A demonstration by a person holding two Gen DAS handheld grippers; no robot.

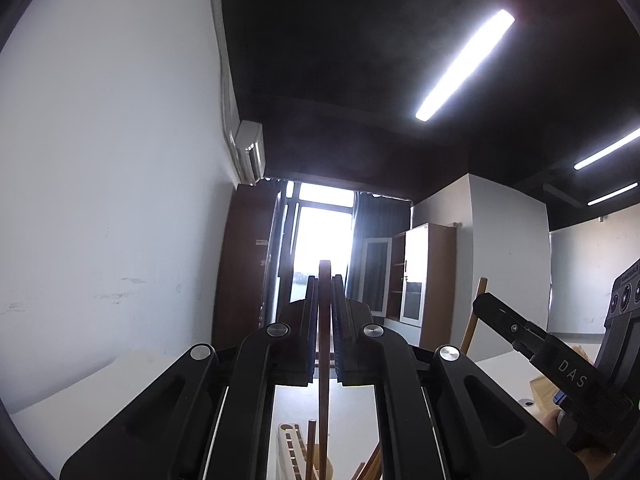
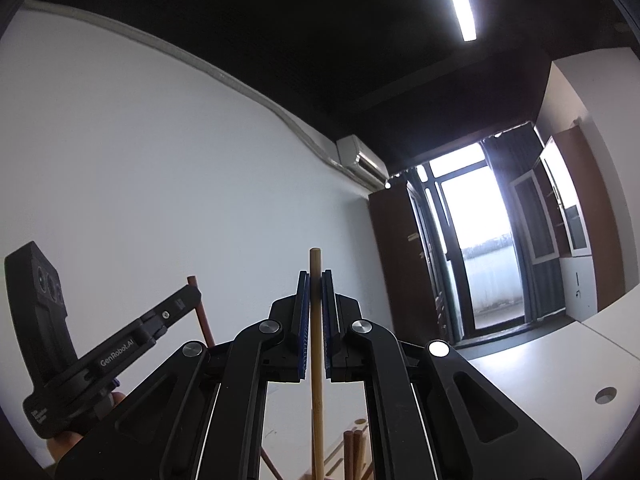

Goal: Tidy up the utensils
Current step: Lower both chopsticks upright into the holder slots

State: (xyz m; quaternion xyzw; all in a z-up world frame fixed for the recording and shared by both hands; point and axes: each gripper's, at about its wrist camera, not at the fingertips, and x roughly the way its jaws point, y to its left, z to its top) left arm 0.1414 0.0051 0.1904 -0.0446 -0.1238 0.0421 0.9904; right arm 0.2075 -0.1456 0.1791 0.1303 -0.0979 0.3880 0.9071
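In the left wrist view my left gripper [image 1: 325, 285] is shut on a dark brown wooden chopstick [image 1: 323, 392] that stands upright between the blue pads, its top poking above them. In the right wrist view my right gripper [image 2: 316, 277] is shut on a pale bamboo chopstick [image 2: 316, 380], also upright. Each gripper shows in the other's view: the right gripper [image 1: 482, 304] with its pale stick [image 1: 475, 316], and the left gripper [image 2: 192, 294] with its reddish stick [image 2: 202, 312]. Both point slightly upward. A wooden utensil holder [image 1: 292, 450] with several sticks sits below.
A white table [image 2: 540, 364] with a round cable hole [image 2: 605, 395] lies beneath. The same holder [image 2: 360, 426] shows low in the right wrist view. A white wall with an air conditioner [image 2: 360, 156], brown cupboards [image 1: 432, 280] and a bright window [image 1: 320, 240] stand beyond.
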